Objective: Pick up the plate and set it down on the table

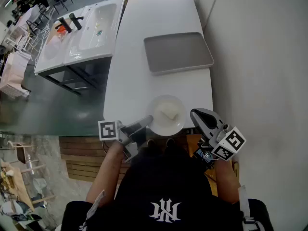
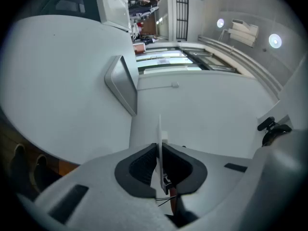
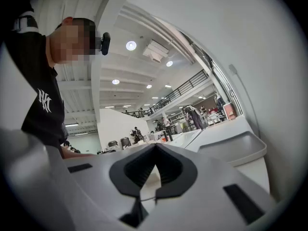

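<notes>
A white round plate (image 1: 166,115) with a pale block (image 1: 169,112) on it is at the near end of the white table (image 1: 144,76). My left gripper (image 1: 148,121) comes in from the left and is shut on the plate's near-left rim. In the left gripper view the plate rim (image 2: 159,129) shows edge-on, pinched between the dark pads of the left gripper (image 2: 160,147). Whether the plate rests on the table or hangs just above it I cannot tell. My right gripper (image 1: 194,113) is just right of the plate, apart from it. The right gripper (image 3: 155,147) is shut with nothing in it.
A grey rectangular tray (image 1: 178,53) lies further along the table (image 3: 226,129), also seen as the tray (image 2: 122,83) and the tray (image 3: 233,148). A white sink unit (image 1: 79,32) stands to the left across a gap. A pale wall (image 1: 260,57) runs close along the table's right side.
</notes>
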